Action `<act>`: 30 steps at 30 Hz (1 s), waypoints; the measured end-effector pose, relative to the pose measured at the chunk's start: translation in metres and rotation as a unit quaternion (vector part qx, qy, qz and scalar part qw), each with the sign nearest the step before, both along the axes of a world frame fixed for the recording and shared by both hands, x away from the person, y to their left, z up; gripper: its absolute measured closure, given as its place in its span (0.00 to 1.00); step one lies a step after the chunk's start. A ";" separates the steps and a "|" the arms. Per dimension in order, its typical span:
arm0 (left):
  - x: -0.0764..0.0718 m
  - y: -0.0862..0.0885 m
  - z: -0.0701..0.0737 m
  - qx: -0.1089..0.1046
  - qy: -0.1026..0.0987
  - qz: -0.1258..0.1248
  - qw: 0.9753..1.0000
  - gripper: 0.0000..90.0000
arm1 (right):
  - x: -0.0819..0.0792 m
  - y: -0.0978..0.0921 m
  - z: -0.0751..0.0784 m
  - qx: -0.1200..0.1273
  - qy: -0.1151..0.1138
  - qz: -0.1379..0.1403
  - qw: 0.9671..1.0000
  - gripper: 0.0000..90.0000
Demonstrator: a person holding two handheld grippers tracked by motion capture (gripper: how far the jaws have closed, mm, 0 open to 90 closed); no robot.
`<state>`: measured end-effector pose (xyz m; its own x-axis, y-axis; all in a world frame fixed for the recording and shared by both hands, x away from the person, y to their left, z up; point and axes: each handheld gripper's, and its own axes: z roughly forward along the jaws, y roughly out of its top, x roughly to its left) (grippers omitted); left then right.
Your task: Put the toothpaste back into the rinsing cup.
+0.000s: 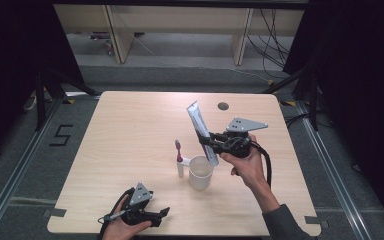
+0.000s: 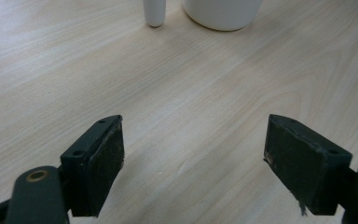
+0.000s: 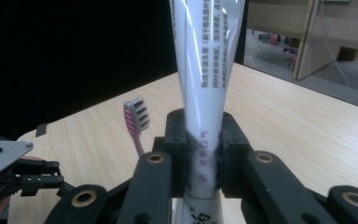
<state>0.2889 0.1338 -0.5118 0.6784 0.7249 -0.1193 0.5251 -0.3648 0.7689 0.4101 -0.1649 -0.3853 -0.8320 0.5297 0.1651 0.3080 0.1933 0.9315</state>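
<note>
Right hand-held gripper point(image 1: 211, 141) clamps toothpaste tube point(image 1: 199, 127) upright, just above cup point(image 1: 200, 172).

Both grippers are black. The left gripper point(image 1: 163, 212), at the lower left of the high view, carries a grey three-cornered plate and a thin cable. The right gripper point(image 1: 203, 141), right of centre, has a larger grey plate with dark screw holes and a thick black cable looping down the wrist. A grey sleeve point(image 1: 285, 222) shows at the bottom right. In the gripper views the jaws have flat worn pads, small screw holes and brass-coloured pivot bushings.
</note>
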 end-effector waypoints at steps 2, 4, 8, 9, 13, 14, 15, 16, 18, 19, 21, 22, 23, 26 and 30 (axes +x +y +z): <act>-0.001 0.001 0.000 0.002 0.001 -0.003 1.000 0.22 | 0.001 0.003 -0.002 -0.004 -0.006 0.003 1.000 0.86; 0.000 0.001 0.001 0.004 0.000 -0.003 1.000 0.22 | 0.000 0.007 -0.006 -0.001 0.003 0.000 1.000 0.86; -0.001 0.000 0.000 0.001 -0.001 -0.006 1.000 0.22 | 0.001 0.010 -0.012 0.001 0.001 0.013 1.000 0.86; -0.001 0.000 0.000 0.000 -0.001 -0.005 1.000 0.22 | 0.001 0.011 -0.014 -0.003 -0.002 0.008 1.000 0.86; -0.001 0.000 0.001 0.009 -0.001 -0.006 1.000 0.22 | 0.001 0.013 -0.020 -0.004 0.001 0.015 1.000 0.86; -0.001 0.000 0.000 0.001 -0.002 -0.004 1.000 0.22 | 0.000 0.013 -0.021 -0.004 0.007 0.013 1.000 0.86; 0.000 0.000 0.001 0.004 -0.001 -0.008 1.000 0.22 | 0.000 0.013 -0.022 -0.007 -0.003 0.012 1.000 0.86; -0.001 0.000 0.000 0.002 -0.002 -0.005 1.000 0.22 | 0.000 0.013 -0.023 -0.009 -0.002 0.015 1.000 0.86; -0.002 -0.001 0.000 0.000 -0.001 -0.004 1.000 0.22 | -0.001 0.015 -0.026 -0.010 -0.012 0.009 1.000 0.86; -0.001 0.000 0.001 0.005 -0.001 -0.006 1.000 0.22 | -0.001 0.015 -0.028 -0.010 -0.010 0.016 1.000 0.86; -0.001 0.000 0.000 0.002 -0.002 -0.006 1.000 0.22 | -0.003 0.016 -0.031 -0.011 0.002 0.018 1.000 0.86; -0.002 -0.001 0.001 0.000 -0.001 -0.004 1.000 0.22 | -0.002 0.015 -0.033 -0.018 -0.014 0.015 1.000 0.86; -0.002 -0.001 0.000 0.000 -0.001 -0.005 1.000 0.22 | -0.003 0.015 -0.035 -0.012 0.002 0.021 1.000 0.86; -0.001 -0.001 0.000 0.005 0.000 -0.007 1.000 0.22 | -0.005 0.015 -0.040 -0.010 0.009 0.018 1.000 0.86; -0.001 -0.001 0.000 0.007 0.001 -0.008 1.000 0.22 | -0.004 0.015 -0.047 -0.021 0.006 0.023 0.999 0.86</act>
